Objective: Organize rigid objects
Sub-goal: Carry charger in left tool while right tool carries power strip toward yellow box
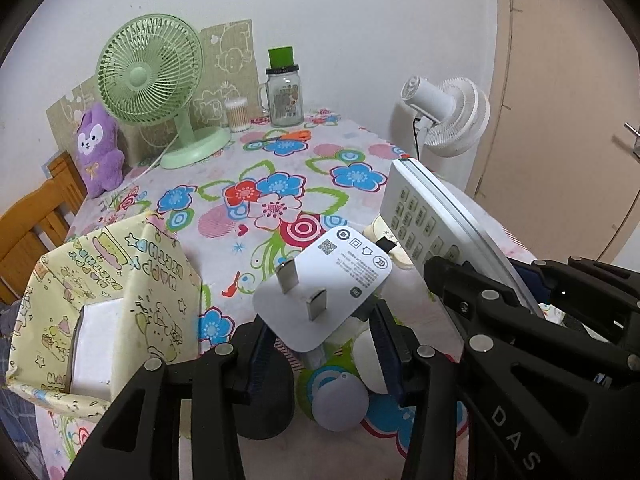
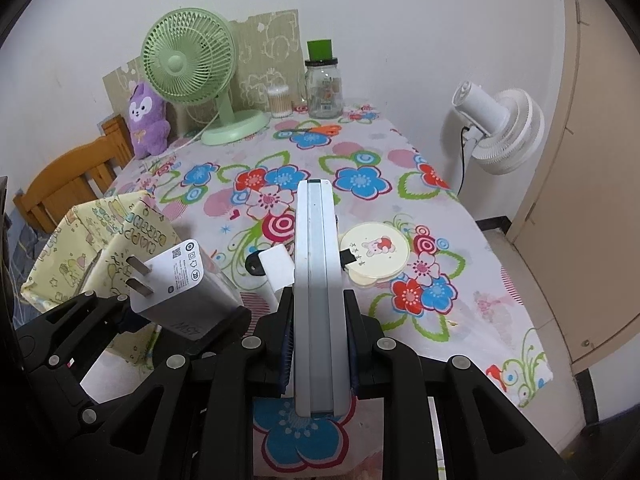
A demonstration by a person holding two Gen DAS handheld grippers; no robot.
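Left wrist view: left gripper (image 1: 320, 344) clamped on white two-prong plug charger (image 1: 324, 284), held above the floral tablecloth table (image 1: 280, 168), prongs facing camera. Right gripper (image 2: 318, 344) clamped on the edges of a slim white remote control (image 2: 316, 280), also off the table; its buttons show only in the left view. Yellow cartoon-print open box (image 1: 132, 280) sits at left, white contents partly hidden. Round cream mirror (image 2: 376, 252) partly hidden behind the remote.
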